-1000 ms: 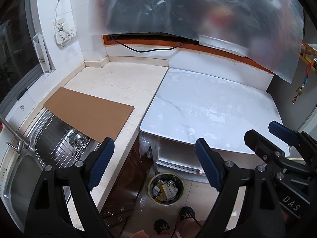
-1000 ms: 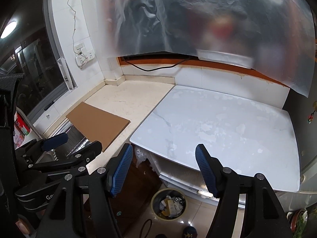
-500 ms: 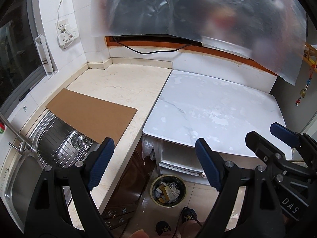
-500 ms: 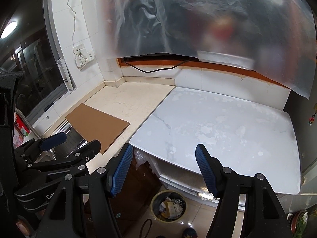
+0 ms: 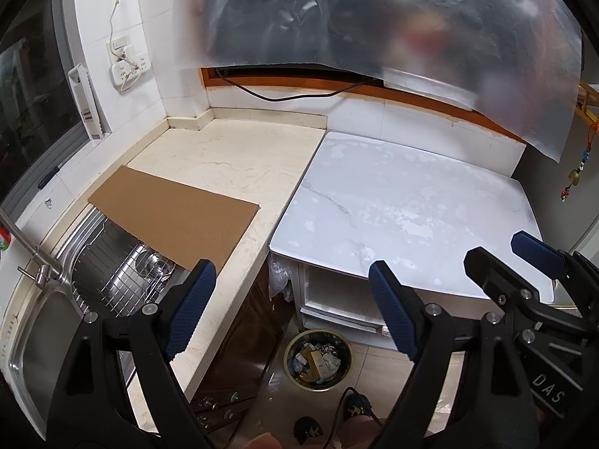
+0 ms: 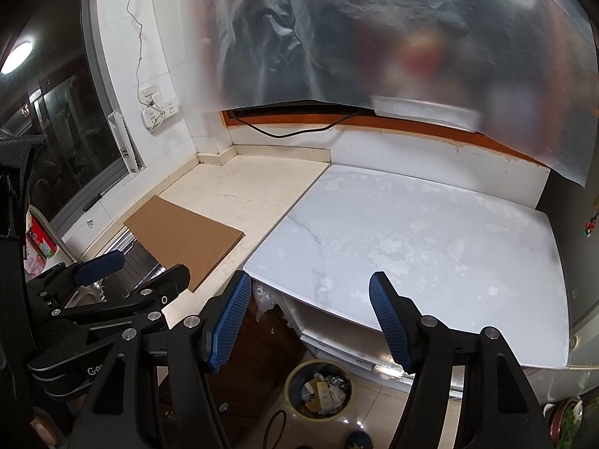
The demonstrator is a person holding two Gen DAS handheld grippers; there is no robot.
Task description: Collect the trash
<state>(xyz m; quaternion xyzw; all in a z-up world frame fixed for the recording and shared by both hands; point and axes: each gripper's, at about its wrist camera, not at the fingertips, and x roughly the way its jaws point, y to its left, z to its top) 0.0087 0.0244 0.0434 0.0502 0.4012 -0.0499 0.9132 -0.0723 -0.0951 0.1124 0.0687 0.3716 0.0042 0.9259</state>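
Two sets of black tongs with blue ribbed pads hang side by side above a kitchen corner, both tilted down toward the floor, and both stand apart with nothing between their pads: the left tongs (image 5: pixel 290 307) and the right tongs (image 6: pixel 310 321). Each shows at the edge of the other's view. Down on the tiled floor, in the gap below the near edges of the two worktops, sits a round dark waste bin with a yellowish rim (image 5: pixel 318 359), already holding crumpled wrappers and small cardboard packets (image 6: pixel 322 393). Neither set of tongs touches the bin; both are well above it. To the left lies the cream marble surface (image 5: pixel 232 161), bearing a flat rectangular sheet of brown cardboard (image 5: pixel 176 217) whose near-left end overhangs a stainless steel sink with a wire rack (image 5: pixel 123 277). To the right is a white marble-patterned surface (image 6: pixel 430 247), with a blotchy finish. A frosted plastic sheet (image 5: pixel 374 18) hangs over the far wall, and a black cable (image 5: pixel 284 95) runs beneath it. The toes of dark shoes (image 5: pixel 329 422) show on the floor beside the bin, at the near edge.
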